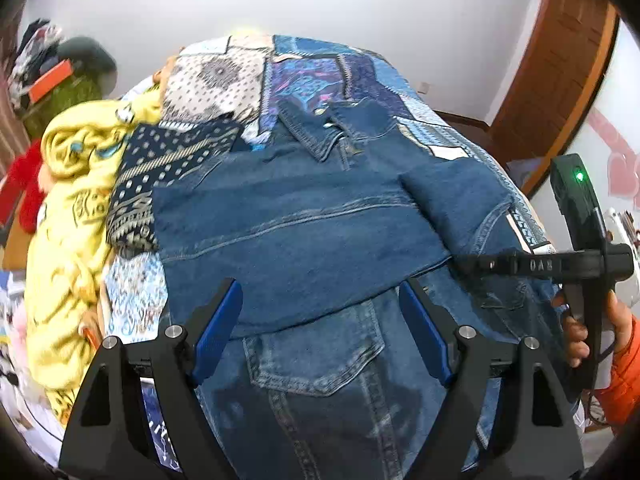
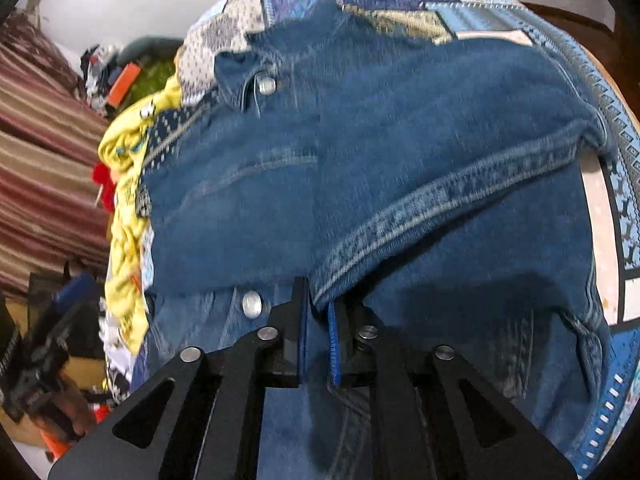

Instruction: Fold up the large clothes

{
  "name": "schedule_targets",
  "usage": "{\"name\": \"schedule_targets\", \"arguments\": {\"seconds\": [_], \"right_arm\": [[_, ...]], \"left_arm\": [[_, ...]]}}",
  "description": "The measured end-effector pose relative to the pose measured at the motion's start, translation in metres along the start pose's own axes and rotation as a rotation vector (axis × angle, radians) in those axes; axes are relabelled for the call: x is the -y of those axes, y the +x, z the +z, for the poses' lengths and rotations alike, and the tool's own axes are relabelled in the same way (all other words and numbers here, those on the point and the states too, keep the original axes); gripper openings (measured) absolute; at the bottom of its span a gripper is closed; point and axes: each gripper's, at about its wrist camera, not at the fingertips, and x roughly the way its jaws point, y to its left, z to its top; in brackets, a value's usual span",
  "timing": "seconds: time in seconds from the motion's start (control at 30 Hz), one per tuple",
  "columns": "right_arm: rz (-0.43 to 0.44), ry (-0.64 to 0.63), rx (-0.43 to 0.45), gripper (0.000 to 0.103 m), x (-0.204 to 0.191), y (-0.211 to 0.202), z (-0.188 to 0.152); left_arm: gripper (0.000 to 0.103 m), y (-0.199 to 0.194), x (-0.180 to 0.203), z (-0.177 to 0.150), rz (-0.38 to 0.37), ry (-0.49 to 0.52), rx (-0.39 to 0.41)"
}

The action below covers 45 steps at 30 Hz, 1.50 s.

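Note:
A blue denim jacket (image 1: 304, 224) lies spread on a patchwork bed cover (image 1: 320, 68), its collar at the far end and one sleeve (image 2: 400, 184) folded across the body. My left gripper (image 1: 322, 320) hovers over the near chest pocket, its blue pads wide apart, gripping nothing. My right gripper (image 2: 318, 316) points down at the sleeve's stitched hem. Its pads stand a narrow gap apart with the hem's end at their tips, not pressed. From the left wrist view the right gripper (image 1: 466, 265) reaches in from the right, held by a hand (image 1: 576, 340) in an orange sleeve.
A yellow printed garment (image 1: 68, 248) is heaped along the left side of the bed, beside a dark dotted cloth (image 1: 160, 168). Clutter and something red (image 1: 24, 188) sit further left. A wooden door frame (image 1: 560, 80) stands at the right. A striped curtain (image 2: 44, 168) hangs left.

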Motion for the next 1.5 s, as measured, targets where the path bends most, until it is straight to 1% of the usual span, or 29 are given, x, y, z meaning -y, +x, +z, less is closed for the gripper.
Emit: {"name": "schedule_targets", "arguments": {"seconds": [0.07, 0.1, 0.13, 0.2, 0.3, 0.37, 0.43, 0.53, 0.63, 0.73, 0.8, 0.87, 0.9, 0.97, 1.0, 1.07, 1.1, 1.13, 1.17, 1.2, 1.27, 1.33, 1.43, 1.5], "right_arm": [[0.009, -0.013, -0.023, 0.027, 0.002, -0.003, -0.004], [0.012, -0.016, -0.032, 0.042, 0.005, -0.007, -0.006], [0.013, -0.017, -0.033, 0.052, 0.008, -0.012, -0.009], [-0.008, -0.041, 0.007, 0.054, 0.011, -0.026, -0.015], [-0.085, -0.112, 0.078, 0.055, 0.015, -0.051, -0.023], [-0.138, -0.144, 0.136, 0.059, 0.019, -0.067, -0.026], [-0.198, -0.15, 0.191, 0.069, 0.028, -0.081, -0.027], [-0.263, -0.133, 0.261, 0.071, 0.049, -0.1, -0.03], [-0.31, -0.087, 0.281, 0.071, 0.07, -0.106, -0.03], [-0.339, -0.044, 0.268, 0.072, 0.089, -0.102, -0.027], [-0.342, -0.021, 0.254, 0.072, 0.098, -0.098, -0.026], [-0.332, 0.001, 0.238, 0.072, 0.107, -0.092, -0.025], [-0.325, 0.006, 0.232, 0.072, 0.109, -0.092, -0.026], [-0.31, 0.013, 0.219, 0.072, 0.114, -0.087, -0.027], [-0.306, 0.013, 0.216, 0.072, 0.115, -0.085, -0.026], [-0.301, 0.009, 0.21, 0.072, 0.115, -0.081, -0.026], [-0.294, 0.007, 0.208, 0.072, 0.116, -0.077, -0.024], [-0.285, 0.004, 0.199, 0.072, 0.117, -0.074, -0.025], [-0.279, -0.001, 0.179, 0.072, 0.118, -0.068, -0.024], [-0.285, -0.006, 0.143, 0.072, 0.12, -0.058, -0.023], [-0.309, -0.031, 0.136, 0.076, 0.12, -0.05, -0.026], [-0.347, -0.089, 0.142, 0.081, 0.11, -0.045, -0.029], [-0.44, -0.165, 0.128, 0.082, 0.095, -0.034, -0.032], [-0.471, -0.181, 0.132, 0.083, 0.089, -0.031, -0.033]], "left_arm": [[0.08, -0.001, 0.013, 0.008, 0.001, 0.038, 0.008], [0.08, -0.002, 0.019, 0.012, -0.001, 0.055, 0.012], [0.08, -0.002, 0.026, 0.017, -0.005, 0.072, 0.015], [0.08, 0.0, 0.043, 0.026, -0.021, 0.105, 0.017], [0.08, 0.006, 0.067, 0.039, -0.038, 0.149, 0.015], [0.08, 0.013, 0.089, 0.048, -0.051, 0.195, 0.01], [0.08, 0.021, 0.108, 0.057, -0.056, 0.244, 0.002], [0.08, 0.038, 0.138, 0.068, -0.063, 0.315, -0.011], [0.08, 0.062, 0.165, 0.076, -0.099, 0.358, -0.055], [0.079, 0.092, 0.188, 0.078, -0.125, 0.399, -0.108], [0.069, 0.114, 0.2, 0.074, -0.135, 0.43, -0.15], [0.051, 0.137, 0.209, 0.069, -0.147, 0.459, -0.212], [0.049, 0.147, 0.212, 0.067, -0.14, 0.469, -0.23], [0.039, 0.165, 0.214, 0.064, -0.123, 0.473, -0.248], [0.038, 0.169, 0.213, 0.063, -0.133, 0.461, -0.252], [0.031, 0.172, 0.206, 0.068, -0.164, 0.414, -0.242], [0.028, 0.172, 0.203, 0.07, -0.168, 0.393, -0.236], [0.023, 0.17, 0.2, 0.074, -0.17, 0.375, -0.228], [0.016, 0.163, 0.196, 0.079, -0.177, 0.352, -0.205], [0.011, 0.156, 0.194, 0.084, -0.171, 0.34, -0.176], [0.01, 0.134, 0.184, 0.096, -0.151, 0.317, -0.099], [0.01, 0.112, 0.171, 0.108, -0.16, 0.287, -0.046], [0.01, 0.084, 0.15, 0.12, -0.109, 0.274, 0.04], [0.01, 0.07, 0.132, 0.12, -0.093, 0.243, 0.064]]}}
